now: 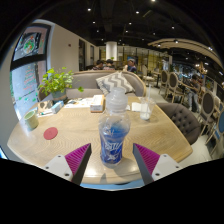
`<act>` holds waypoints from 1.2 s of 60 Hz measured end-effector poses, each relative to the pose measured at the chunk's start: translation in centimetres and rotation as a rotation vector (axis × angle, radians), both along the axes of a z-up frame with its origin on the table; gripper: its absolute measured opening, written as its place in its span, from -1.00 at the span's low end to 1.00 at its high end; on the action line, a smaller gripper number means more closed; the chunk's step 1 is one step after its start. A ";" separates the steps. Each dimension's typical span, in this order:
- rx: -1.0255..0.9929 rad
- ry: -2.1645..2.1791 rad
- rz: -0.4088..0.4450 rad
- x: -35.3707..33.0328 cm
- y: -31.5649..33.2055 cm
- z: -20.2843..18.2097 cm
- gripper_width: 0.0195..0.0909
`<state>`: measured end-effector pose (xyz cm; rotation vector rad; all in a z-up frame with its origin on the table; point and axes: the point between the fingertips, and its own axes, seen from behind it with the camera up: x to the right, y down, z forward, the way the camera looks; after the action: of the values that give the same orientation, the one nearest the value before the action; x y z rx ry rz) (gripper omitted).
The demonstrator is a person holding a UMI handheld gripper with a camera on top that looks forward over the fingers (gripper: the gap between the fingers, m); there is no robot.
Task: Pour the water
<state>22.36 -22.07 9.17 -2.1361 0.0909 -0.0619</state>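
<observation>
Held wide apart, the jaws of the handheld two-finger gripper (112,162), magenta pads (76,160) angled outward, with a clear plastic water bottle with blue label and white cap (113,128) standing upright between them, gaps at both sides. Resting on the pale wooden counter (60,142), close to its near edge. Inside the bottle, apparently clear water, level hard to read. Farther back, a small pale green cup (31,119), a round red coaster (50,132), a leafy potted plant (57,82), contents unseen.
</observation>
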 end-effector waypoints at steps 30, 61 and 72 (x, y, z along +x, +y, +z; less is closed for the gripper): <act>0.047 0.019 0.003 0.7 6.1 -2.6 -0.39; 0.075 -0.343 -0.034 -3.0 10.0 5.7 -0.56; 0.063 -0.726 0.002 -8.5 13.6 13.2 -0.56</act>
<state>13.89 -8.48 22.39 -1.9300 -0.3307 -0.8091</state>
